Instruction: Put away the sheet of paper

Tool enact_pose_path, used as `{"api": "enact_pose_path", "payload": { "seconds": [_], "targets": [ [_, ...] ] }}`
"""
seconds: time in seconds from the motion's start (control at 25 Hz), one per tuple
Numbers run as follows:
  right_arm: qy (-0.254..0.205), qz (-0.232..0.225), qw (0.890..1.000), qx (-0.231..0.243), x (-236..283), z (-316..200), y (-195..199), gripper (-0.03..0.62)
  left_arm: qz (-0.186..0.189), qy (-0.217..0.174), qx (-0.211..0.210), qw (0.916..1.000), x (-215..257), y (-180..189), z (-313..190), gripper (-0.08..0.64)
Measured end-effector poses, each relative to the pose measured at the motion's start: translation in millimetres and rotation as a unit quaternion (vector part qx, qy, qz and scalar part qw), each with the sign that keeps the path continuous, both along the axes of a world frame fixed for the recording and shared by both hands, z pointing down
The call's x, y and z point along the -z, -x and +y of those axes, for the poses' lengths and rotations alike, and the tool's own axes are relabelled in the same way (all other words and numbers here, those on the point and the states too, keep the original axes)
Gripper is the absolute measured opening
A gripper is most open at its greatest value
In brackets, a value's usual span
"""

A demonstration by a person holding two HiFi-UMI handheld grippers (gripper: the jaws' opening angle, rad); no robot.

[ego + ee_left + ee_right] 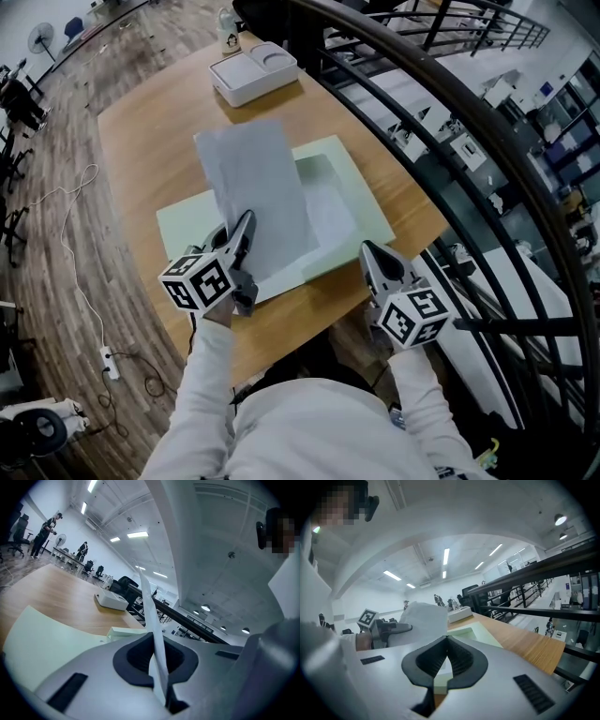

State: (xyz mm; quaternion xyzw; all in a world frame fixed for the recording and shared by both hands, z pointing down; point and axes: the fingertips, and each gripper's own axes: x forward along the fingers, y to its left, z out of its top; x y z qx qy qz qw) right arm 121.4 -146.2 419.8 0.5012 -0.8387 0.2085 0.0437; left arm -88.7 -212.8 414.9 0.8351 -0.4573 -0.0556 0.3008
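Observation:
A grey sheet of paper [255,187] slants over an open pale green file box [364,202] on the wooden table. My left gripper [246,227] is shut on the sheet's near edge and holds it raised; in the left gripper view the paper [151,616] stands edge-on between the closed jaws of the left gripper [158,665]. The box's flat lid [183,228] lies to the left under the sheet. My right gripper [367,249] hovers at the box's near right corner, shut with nothing in it. From the right gripper [446,638] view, the paper [423,619] and the left gripper [391,630] show to the left.
A white case [253,73] and a small bottle [226,33] sit at the table's far end. A black curved railing [450,103] runs close along the table's right side. Cables and a power strip [110,362] lie on the floor to the left.

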Motion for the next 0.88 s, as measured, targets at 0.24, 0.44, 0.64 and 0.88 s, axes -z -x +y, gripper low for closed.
{"api": "enact_pose_path", "payload": {
  "seconds": [0.24,0.44,0.64,0.88],
  "targets": [
    [0.013,-0.002,1.000,0.004,-12,-16,-12,0.027,0.004,-0.020,-0.023,0.9995,-11,-24,-13,0.017],
    [0.018,-0.003,1.000,0.009,-16,-24,-14,0.028,-0.002,-0.015,-0.037,0.9992,-25,-37,-14,0.017],
    [0.019,-0.004,1.000,0.017,-19,-30,-15,0.028,-0.003,0.000,-0.041,0.9991,-40,-43,-12,0.017],
    [0.027,-0.006,0.999,0.023,-27,-32,-11,0.028,-0.003,0.027,-0.040,0.9988,-60,-44,-6,0.017]
  ]
}}
